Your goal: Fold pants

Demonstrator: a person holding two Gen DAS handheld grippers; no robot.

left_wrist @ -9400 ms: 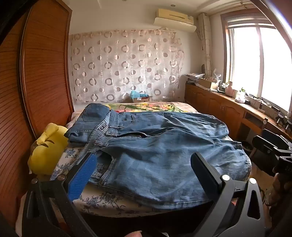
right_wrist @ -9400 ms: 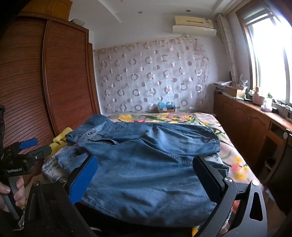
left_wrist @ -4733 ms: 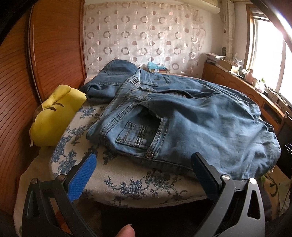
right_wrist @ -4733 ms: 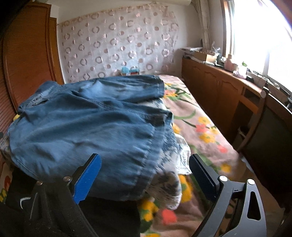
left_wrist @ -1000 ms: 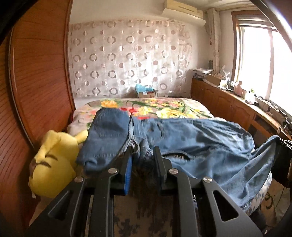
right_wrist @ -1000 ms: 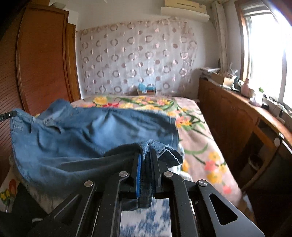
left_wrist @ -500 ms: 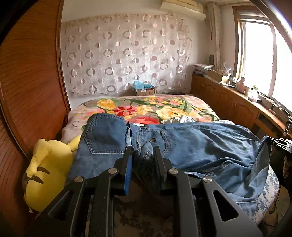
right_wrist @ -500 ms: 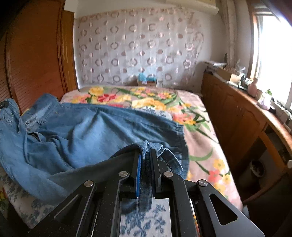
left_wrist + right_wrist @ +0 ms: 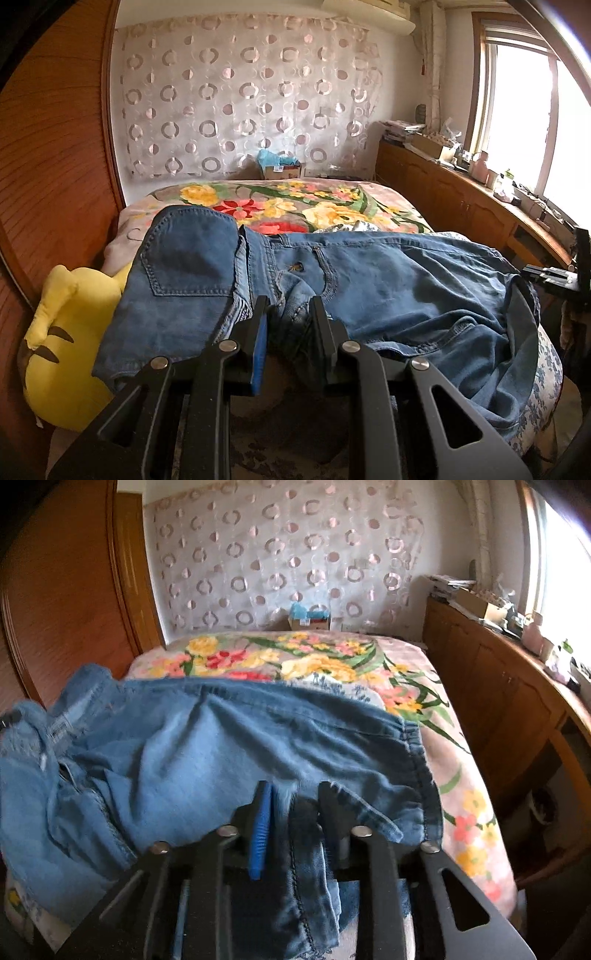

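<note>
Presently we saw left claw (image 9: 286, 306) clamped on jeans (image 9: 388, 280); right claw (image 9: 293, 794) opening, hem between its pads.

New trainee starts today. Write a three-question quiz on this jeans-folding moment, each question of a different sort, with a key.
1. True or false: the left gripper is clamped on the jeans at the waist end.
2. What lies just left of the jeans by the wooden wardrobe? A) a yellow plush toy B) a lamp C) a shoe
3. Fill in: the right gripper has denim of the ___ end between its fingers.

Key: 1 true; 2 A, the yellow plush toy; 3 hem. Its jaws are opening.
</note>
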